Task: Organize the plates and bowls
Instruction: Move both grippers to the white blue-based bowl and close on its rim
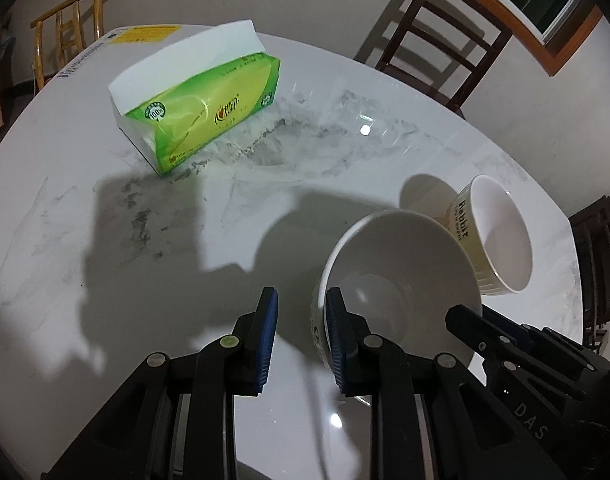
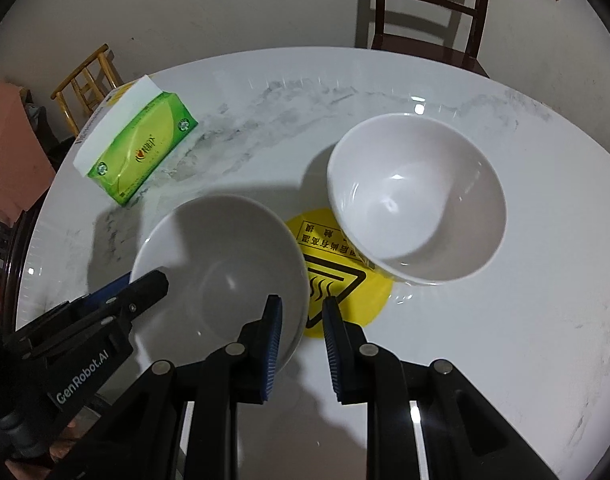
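Two white bowls stand on the round white marble table (image 2: 505, 340). The near bowl (image 2: 221, 264) (image 1: 393, 264) sits between both grippers. My left gripper (image 1: 301, 336) is open, its right finger inside the near bowl's left rim and its left finger outside. My right gripper (image 2: 303, 340) is open, its left finger inside that bowl's right rim and its right finger outside. The far bowl (image 2: 417, 200) (image 1: 501, 232), with "Rabbit" printed on its side, rests partly on a yellow warning sticker (image 2: 345, 280).
A green tissue pack (image 1: 201, 108) (image 2: 139, 152) lies at the back left of the table. Wooden chairs (image 1: 437, 32) (image 2: 429, 12) stand behind the table by the wall. A bamboo chair (image 2: 89, 80) stands at the far left.
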Demonstrator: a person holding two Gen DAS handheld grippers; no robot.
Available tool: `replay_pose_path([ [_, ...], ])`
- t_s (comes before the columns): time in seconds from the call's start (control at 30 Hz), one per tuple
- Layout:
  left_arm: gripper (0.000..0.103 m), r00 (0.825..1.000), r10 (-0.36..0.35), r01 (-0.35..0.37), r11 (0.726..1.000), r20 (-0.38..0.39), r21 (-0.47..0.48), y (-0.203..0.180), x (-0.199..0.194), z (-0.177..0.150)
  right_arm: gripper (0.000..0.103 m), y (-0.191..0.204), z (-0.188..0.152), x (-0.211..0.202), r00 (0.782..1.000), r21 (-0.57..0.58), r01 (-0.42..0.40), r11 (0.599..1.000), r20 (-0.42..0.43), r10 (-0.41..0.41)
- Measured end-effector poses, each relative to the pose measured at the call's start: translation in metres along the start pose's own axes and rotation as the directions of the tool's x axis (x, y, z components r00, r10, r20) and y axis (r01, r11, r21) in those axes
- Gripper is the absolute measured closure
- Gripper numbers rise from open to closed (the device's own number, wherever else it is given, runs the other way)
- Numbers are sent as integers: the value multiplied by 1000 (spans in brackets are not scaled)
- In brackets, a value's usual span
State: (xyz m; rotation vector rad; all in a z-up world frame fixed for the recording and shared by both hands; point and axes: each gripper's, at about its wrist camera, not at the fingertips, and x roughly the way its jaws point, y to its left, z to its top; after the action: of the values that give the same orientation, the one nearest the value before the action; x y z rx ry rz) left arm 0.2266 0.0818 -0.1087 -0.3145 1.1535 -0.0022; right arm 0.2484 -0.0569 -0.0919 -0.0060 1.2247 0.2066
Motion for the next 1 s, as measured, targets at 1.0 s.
replay_pose_path([
  [1.0, 96, 1000, 12, -12, 1000, -10, 14, -4, -6, -8, 93, 14, -9, -4, 1000, -2, -21, 1000, -16, 21],
])
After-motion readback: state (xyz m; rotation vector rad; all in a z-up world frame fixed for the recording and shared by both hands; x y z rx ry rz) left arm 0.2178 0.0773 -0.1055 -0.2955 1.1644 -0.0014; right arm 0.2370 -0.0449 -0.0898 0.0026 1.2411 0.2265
